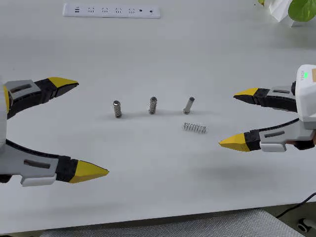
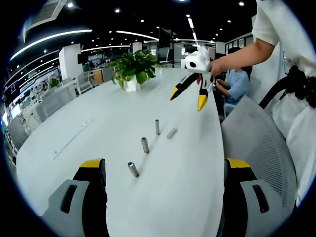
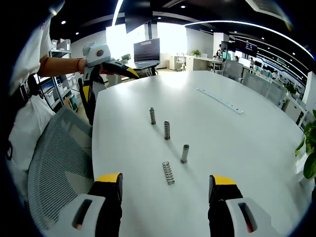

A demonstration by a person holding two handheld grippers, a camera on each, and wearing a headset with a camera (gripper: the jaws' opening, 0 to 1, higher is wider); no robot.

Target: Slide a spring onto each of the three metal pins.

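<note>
Three metal pins stand in a row on the white table. The left pin and the middle pin each wear a spring. The right pin is bare, also seen as pin. A loose spring lies flat just in front of it, also seen as spring. My left gripper is open at the left, well away from the pins. My right gripper is open at the right, a short way from the loose spring. Both hold nothing.
A white power strip lies at the far edge of the table. A potted plant stands at the far right corner, also seen as plant. A grey mesh chair stands beside the table's near edge.
</note>
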